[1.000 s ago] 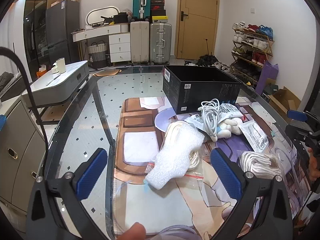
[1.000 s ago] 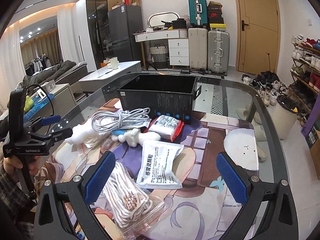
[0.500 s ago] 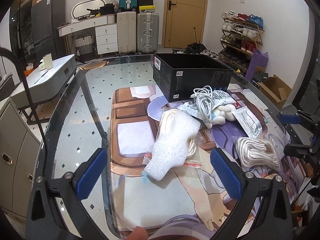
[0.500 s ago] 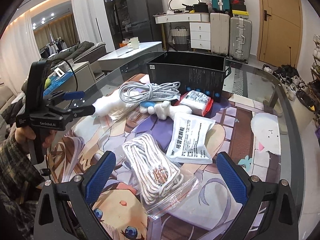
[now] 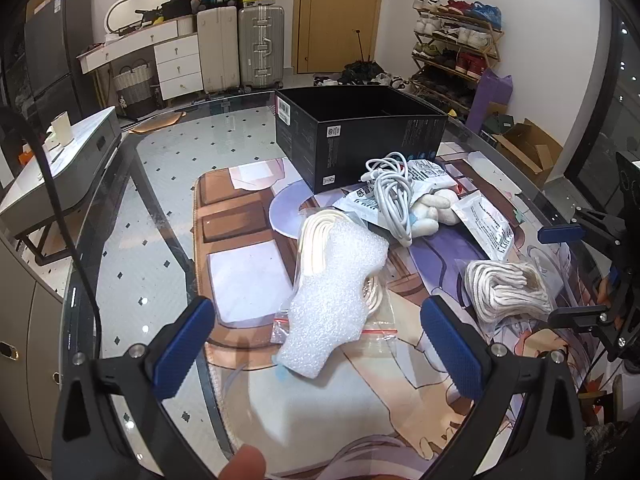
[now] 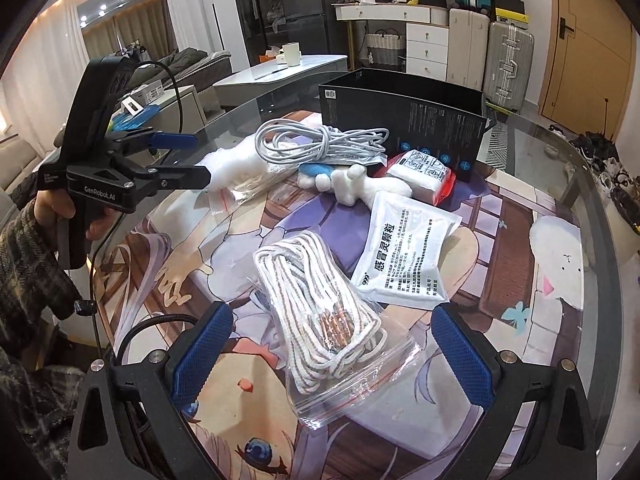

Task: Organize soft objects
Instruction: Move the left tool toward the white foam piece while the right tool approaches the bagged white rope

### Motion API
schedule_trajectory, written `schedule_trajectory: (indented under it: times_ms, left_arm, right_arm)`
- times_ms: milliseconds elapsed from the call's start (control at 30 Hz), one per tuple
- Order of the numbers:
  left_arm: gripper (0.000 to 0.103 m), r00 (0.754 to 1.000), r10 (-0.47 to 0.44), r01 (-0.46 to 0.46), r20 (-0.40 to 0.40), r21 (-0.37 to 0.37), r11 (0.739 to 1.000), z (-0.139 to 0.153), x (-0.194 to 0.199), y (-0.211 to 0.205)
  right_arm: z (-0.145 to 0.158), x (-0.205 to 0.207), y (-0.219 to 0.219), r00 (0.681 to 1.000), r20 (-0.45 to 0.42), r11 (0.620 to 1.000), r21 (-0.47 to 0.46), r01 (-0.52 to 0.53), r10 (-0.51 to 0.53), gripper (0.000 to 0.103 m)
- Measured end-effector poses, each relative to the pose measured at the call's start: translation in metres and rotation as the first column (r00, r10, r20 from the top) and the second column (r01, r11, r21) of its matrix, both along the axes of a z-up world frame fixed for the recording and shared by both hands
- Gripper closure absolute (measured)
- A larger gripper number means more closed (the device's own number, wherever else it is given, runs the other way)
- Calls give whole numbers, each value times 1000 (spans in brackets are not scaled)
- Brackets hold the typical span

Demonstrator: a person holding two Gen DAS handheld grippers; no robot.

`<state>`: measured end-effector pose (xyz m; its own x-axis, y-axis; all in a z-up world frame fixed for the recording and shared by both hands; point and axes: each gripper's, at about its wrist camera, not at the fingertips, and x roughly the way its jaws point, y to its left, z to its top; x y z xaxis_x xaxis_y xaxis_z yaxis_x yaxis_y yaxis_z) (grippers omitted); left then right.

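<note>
Foam sheet (image 5: 336, 300) lies between wide-open left gripper (image 5: 318, 342); untouched.

Bright, even indoor light fills both fisheye views. Ceiling spotlights (image 6: 93, 11) glow at ten o'clock in the right wrist view. The glass table (image 5: 160, 184) shows pale glare. Straight lines bow strongly toward black corners. Focus is sharp, with a blurred fingertip (image 5: 242, 462) at six o'clock.
</note>
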<state>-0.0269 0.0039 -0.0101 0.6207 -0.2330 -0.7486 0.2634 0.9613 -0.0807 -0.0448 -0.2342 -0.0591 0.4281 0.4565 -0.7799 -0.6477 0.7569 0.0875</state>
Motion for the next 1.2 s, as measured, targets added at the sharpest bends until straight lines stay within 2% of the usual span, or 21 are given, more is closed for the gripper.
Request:
schedule_trajectory:
  times_ms: [167,300,667,767,900,967,1067,1200]
  left_arm:
    - [0,998,-61,60,-25,-36,998,0,5,-3]
    - [0,996,-87,87,-11,-3,996,2,10,-7]
    - [2,984,-170,172,-56,46,984,-3,25,-18]
    - [8,981,-181,184,-65,40,982,-4,27,-17]
    - [8,979,-188,191,-78,28,981,-9,29,-14]
    - [10,978,-193,196,-82,31,980,-12,28,-13]
    - [14,976,-202,206,-84,36,978,-13,27,-15]
    - [22,972,-217,220,-87,28,975,-15,27,-19]
  right_arm:
    - [-4,7,4,1000,-5,999,-26,-23,23,2]
    - [-7,12,5,999,-17,998,-40,-39,38,2]
    - [-12,22,13,998,-27,996,-58,-63,61,4]
    - [-13,24,19,997,-32,994,-73,-77,75,4]
    - [-16,26,28,995,-38,992,-84,-95,92,5]
    - [-16,27,32,995,-23,992,-78,-101,99,7]
    - [-21,30,38,993,-45,989,-103,-110,105,9]
    - [-24,30,43,993,-38,985,-127,-114,110,17]
